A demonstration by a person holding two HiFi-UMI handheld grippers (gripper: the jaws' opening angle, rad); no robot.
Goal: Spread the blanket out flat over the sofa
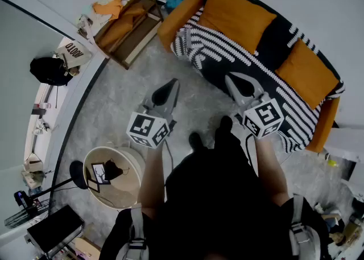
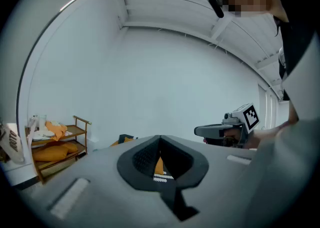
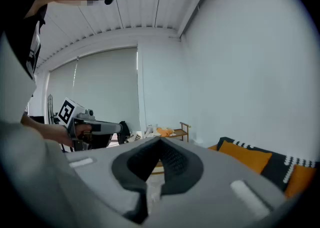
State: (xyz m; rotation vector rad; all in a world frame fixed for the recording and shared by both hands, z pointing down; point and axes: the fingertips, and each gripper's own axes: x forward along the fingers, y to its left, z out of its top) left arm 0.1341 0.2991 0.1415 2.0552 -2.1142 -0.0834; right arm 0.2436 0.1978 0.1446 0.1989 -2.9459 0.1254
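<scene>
A black-and-white striped blanket point(image 1: 239, 60) lies spread over the seat and back of an orange sofa point(image 1: 179, 20). Two orange cushions point(image 1: 236, 17) point(image 1: 307, 74) rest on top of it. My left gripper point(image 1: 172, 84) hangs over the grey floor in front of the sofa, shut and holding nothing. My right gripper point(image 1: 233, 78) is level with the blanket's front edge, jaws together, also holding nothing. In the left gripper view the jaws point(image 2: 160, 138) meet at the tip, and the right gripper point(image 2: 200, 131) shows to the right. The right gripper view has its own tip point(image 3: 161, 141) closed, and the sofa point(image 3: 245, 154) lies to the right.
A wooden shelf rack point(image 1: 133, 17) with orange fabric stands left of the sofa. A round white basket point(image 1: 94, 165) sits on the floor at my left. A black bag point(image 1: 50, 70) lies by the wall. My feet point(image 1: 196, 139) stand on grey carpet.
</scene>
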